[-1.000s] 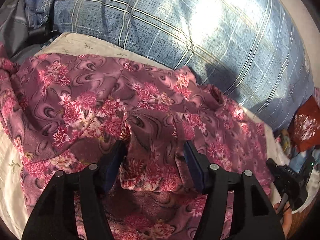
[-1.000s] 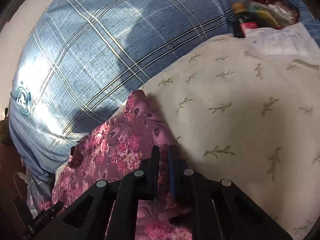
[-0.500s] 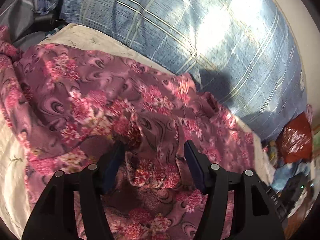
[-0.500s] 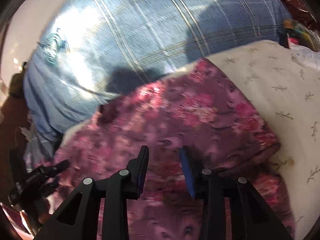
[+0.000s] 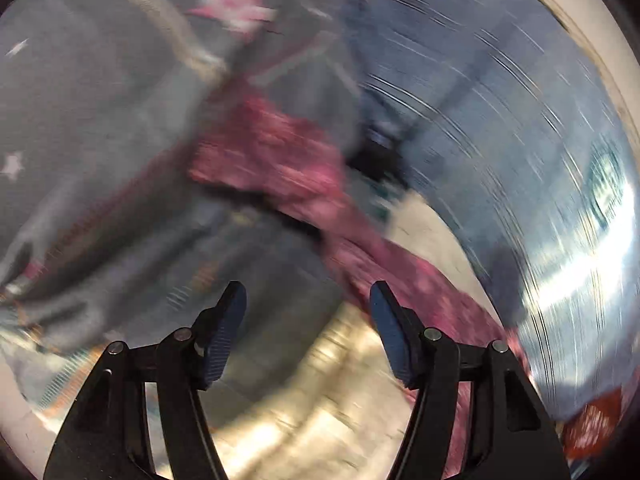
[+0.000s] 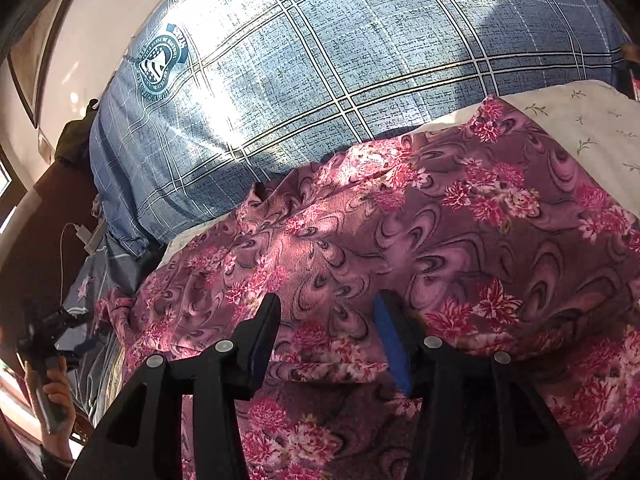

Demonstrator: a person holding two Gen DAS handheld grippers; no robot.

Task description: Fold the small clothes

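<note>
The purple-pink floral garment [image 6: 440,232] lies spread on the cream bed sheet [image 6: 592,124], folded over itself near the front. My right gripper [image 6: 326,320] is open and empty just above its folded front part. In the blurred left wrist view my left gripper [image 5: 306,312] is open and empty, off to the left of the garment [image 5: 280,164]. That gripper also shows at the far left of the right wrist view [image 6: 48,336], held in a hand.
A big blue plaid pillow [image 6: 320,80] lies behind the garment, also in the left wrist view [image 5: 500,140]. Grey star-print fabric [image 5: 100,140] lies at the left. A white charger and cable [image 6: 82,234] sit at the bed's left edge.
My left gripper has swung fast to the left, away from the garment, with strong blur. My right gripper has opened wider, having let go of the garment's edge after laying it over.
</note>
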